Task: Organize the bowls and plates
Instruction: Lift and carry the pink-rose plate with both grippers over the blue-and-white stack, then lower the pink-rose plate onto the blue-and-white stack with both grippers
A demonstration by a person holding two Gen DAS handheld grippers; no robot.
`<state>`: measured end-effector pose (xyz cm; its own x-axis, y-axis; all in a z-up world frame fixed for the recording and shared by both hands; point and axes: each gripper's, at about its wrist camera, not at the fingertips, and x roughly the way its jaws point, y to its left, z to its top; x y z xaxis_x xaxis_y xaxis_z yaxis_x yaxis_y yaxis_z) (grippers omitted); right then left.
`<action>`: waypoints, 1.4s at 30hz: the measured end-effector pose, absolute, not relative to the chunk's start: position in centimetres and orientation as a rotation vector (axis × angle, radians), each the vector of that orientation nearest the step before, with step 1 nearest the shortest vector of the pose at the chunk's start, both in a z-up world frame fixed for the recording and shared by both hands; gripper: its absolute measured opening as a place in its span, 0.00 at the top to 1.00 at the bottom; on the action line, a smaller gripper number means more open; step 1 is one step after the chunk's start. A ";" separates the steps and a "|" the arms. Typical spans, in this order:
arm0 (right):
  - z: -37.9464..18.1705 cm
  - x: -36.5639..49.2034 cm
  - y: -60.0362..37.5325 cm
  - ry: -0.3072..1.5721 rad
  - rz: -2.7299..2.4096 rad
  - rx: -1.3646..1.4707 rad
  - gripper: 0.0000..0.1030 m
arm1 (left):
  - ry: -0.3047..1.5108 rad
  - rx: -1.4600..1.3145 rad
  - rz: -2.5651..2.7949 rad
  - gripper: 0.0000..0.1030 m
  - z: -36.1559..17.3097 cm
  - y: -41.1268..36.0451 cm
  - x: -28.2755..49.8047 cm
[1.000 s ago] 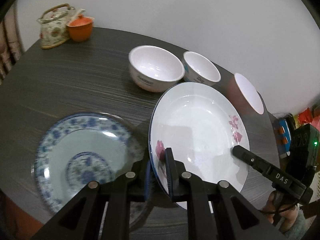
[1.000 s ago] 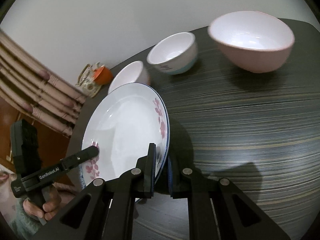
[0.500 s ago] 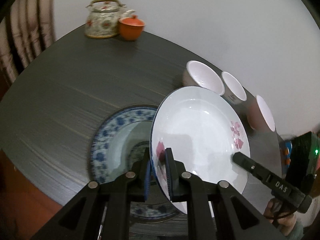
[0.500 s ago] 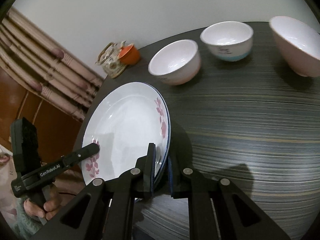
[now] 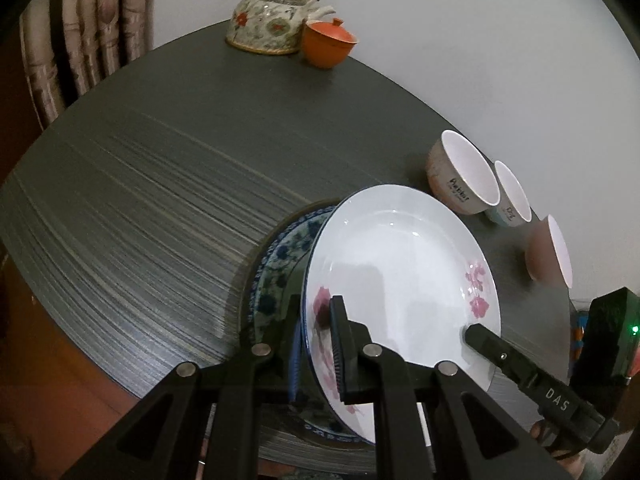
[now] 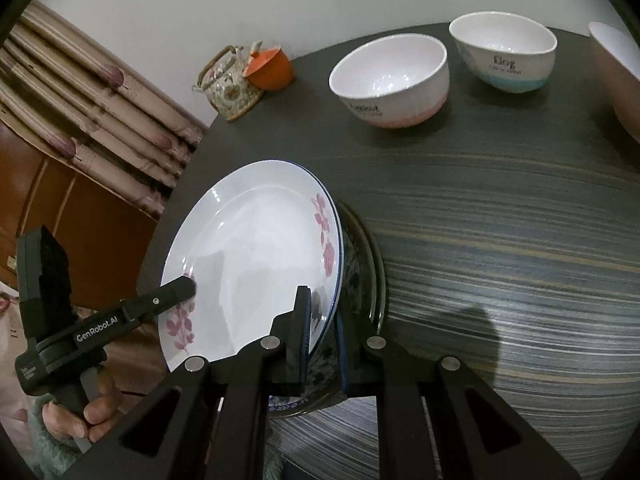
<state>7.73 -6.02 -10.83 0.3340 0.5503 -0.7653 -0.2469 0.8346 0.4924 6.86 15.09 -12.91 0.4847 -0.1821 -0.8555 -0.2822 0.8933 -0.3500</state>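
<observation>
A white plate with pink flowers (image 5: pixel 400 268) (image 6: pixel 256 256) hangs tilted between both grippers. My left gripper (image 5: pixel 318 332) is shut on its rim at one side; my right gripper (image 6: pixel 322 316) is shut on the opposite rim and shows as a black finger (image 5: pixel 504 356) in the left wrist view. Directly under the white plate lies a blue-patterned plate (image 5: pixel 280 264) (image 6: pixel 360 276) on the dark table, mostly covered. Three bowls stand in a row beyond: a pink-banded one (image 6: pixel 390 80), a blue-banded one (image 6: pixel 506 54) and a pink bowl (image 5: pixel 548 252) at the edge.
A floral teapot (image 5: pixel 272 20) and an orange lidded cup (image 5: pixel 326 44) stand at the far edge of the round dark table (image 5: pixel 140 184), against a white wall. A curtain (image 6: pixel 88 100) hangs beyond the table's left side. A hand (image 6: pixel 92 412) holds the left gripper.
Both grippers carried the white plate sideways across the table, from beside the blue-patterned plate to right over it, and slightly lower. The bowls have slid toward the frame's right side.
</observation>
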 end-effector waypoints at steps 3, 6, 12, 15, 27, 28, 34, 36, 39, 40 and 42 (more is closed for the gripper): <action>-11.3 7.6 -5.5 1.132 0.528 0.302 0.88 | 1.087 -0.490 0.076 0.87 -13.5 15.6 6.7; -11.7 7.5 -4.9 1.149 0.526 0.290 0.88 | 1.107 -0.511 0.090 0.87 -14.1 16.1 6.8; -12.1 7.3 -4.3 1.167 0.520 0.282 0.87 | 1.128 -0.520 0.091 0.87 -14.9 16.5 7.1; -12.3 7.2 -4.1 1.174 0.513 0.276 0.87 | 1.129 -0.516 0.091 0.87 -14.9 16.3 7.4; -12.3 7.9 -2.4 1.189 0.467 0.224 0.85 | 1.143 -0.474 0.106 0.87 -15.4 15.2 8.2; -12.2 7.9 -2.1 1.189 0.460 0.204 0.85 | 1.143 -0.473 0.103 0.87 -15.4 15.1 8.2; -12.2 8.2 -1.1 1.196 0.440 0.164 0.76 | 1.150 -0.454 0.097 0.83 -15.4 15.1 8.3; -12.1 8.2 -0.6 1.197 0.436 0.144 0.72 | 1.155 -0.462 0.092 0.80 -15.3 15.3 8.2; -12.0 8.2 0.1 1.199 0.416 0.116 0.69 | 1.159 -0.467 0.086 0.74 -15.2 15.4 8.2; -12.0 8.2 0.2 1.201 0.410 0.115 0.69 | 1.159 -0.464 0.083 0.73 -15.1 15.4 8.1; -12.0 8.2 0.4 1.207 0.402 0.112 0.68 | 1.149 -0.456 0.085 0.70 -14.8 15.4 7.9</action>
